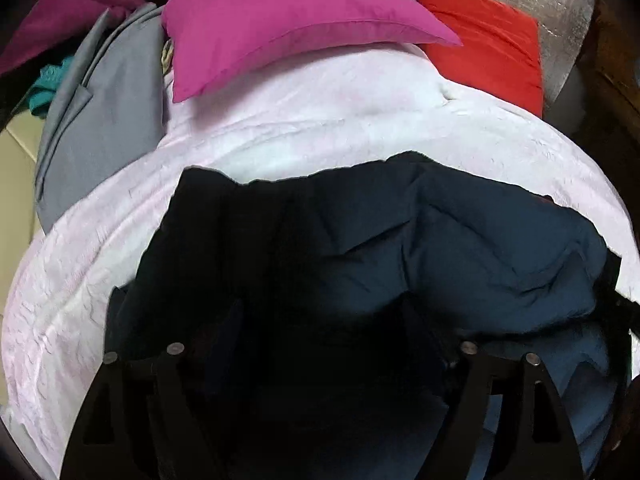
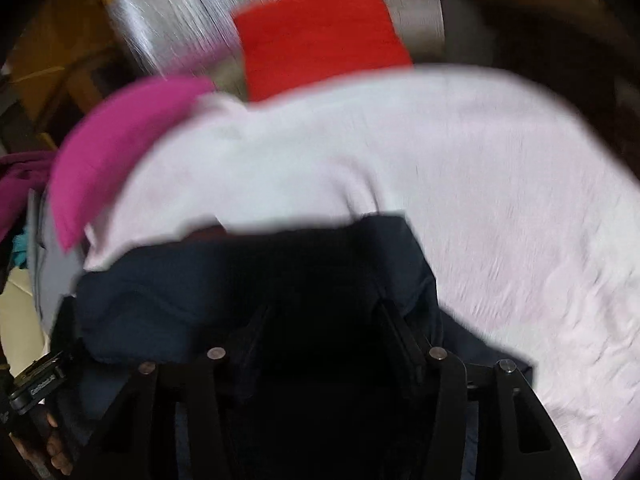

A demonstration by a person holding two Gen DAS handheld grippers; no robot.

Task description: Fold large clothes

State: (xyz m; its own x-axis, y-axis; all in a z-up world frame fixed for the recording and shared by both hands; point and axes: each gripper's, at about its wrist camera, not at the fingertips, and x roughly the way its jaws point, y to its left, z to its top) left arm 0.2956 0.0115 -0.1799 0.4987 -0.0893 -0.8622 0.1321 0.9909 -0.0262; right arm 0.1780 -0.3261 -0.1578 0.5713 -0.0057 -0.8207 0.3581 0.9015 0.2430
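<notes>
Dark navy garment (image 1: 460,248) is lying bunched on the pale pink bedcover (image 1: 280,128), filling the space between both claws. Left gripper (image 1: 320,320) and right gripper (image 2: 324,320) are sitting with fingers apart, fabric between them; whether they are pinching it, I cannot tell. Magenta pillow (image 1: 280,20) and red pillow (image 1: 488,40) are resting beyond.

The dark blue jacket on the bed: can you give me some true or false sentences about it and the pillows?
1. The navy jacket lies on a pale pink bedspread. True.
2. The magenta pillow is under the jacket. False: it lies apart, farther up the bed.
3. A red pillow leans against a silvery panel. True.
4. The grey cloth covers the red pillow. False: it lies on the opposite side, beside the magenta pillow.
</notes>
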